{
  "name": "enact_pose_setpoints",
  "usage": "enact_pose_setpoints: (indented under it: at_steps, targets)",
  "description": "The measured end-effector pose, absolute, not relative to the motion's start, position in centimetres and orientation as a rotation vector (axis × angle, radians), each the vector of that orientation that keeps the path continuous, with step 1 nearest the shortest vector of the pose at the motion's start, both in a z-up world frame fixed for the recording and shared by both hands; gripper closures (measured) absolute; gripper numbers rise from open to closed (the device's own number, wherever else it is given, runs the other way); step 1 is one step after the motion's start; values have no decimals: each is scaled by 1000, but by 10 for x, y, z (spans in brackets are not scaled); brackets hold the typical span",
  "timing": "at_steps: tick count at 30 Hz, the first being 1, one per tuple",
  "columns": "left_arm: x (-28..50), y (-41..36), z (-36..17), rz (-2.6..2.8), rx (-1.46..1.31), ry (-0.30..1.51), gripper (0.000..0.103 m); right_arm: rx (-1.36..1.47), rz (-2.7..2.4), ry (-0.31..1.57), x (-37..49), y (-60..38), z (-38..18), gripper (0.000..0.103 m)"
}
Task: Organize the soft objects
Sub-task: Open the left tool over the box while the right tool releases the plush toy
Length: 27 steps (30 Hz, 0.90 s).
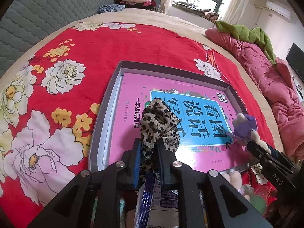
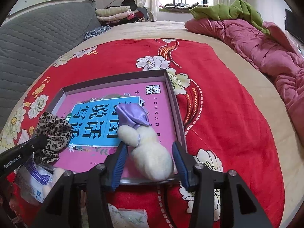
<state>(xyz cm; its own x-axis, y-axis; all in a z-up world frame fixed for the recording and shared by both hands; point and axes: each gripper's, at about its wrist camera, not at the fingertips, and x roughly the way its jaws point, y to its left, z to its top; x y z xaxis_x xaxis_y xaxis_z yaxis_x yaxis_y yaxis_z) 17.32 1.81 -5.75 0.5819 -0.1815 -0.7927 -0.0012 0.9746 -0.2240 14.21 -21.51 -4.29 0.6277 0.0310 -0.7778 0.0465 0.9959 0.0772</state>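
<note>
In the left wrist view, the left gripper [image 1: 149, 148] reaches forward and slightly down over the near edge of a shallow grey box [image 1: 106, 102] that lies on a red floral blanket [image 1: 95, 43]. Its blue-padded jaws are drawn close together and pinch a leopard-print scrunchie [image 1: 158, 123], which stands bunched up above the fingertips, its long axis running away from the camera toward the box's far wall. Inside the box lies a pink book [image 1: 133, 87] with a blue title panel. At the right edge, the right gripper [image 1: 254, 146] comes in from the lower right beside a cream plush toy [image 1: 245, 125] with a purple satin bow, over the book's near right corner. In the right wrist view, the right gripper [image 2: 150, 148] points forward over the box's [image 2: 172, 95] near right corner, jaws spread wide. The plush toy [image 2: 152, 155] lies between them on the book [image 2: 155, 98], its long axis running from the near rim up and left, bow end farthest; the left pad touches its side, while the right pad stands clear. At left, the left gripper [image 2: 40, 142] clamps the scrunchie [image 2: 55, 131] above the book's near left corner.
</note>
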Motion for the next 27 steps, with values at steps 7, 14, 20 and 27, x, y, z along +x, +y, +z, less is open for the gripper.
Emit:
enact_pose_setpoints:
  at_steps: [7,14,20,27]
  targets:
    - [171,20,-54,-95,-201,941,62,84,3,888,136,-214,-40,46]
    - [166,22,-48,-95,-187,931,55,74,22,862,128,-214,-33,40]
    - [155,24,-37,-82,-178,910,49,74,30,852,123,-213,-28,39]
    - [140,29,-20,-66,-183,884,43,78,54,818,114,-211,-18,34]
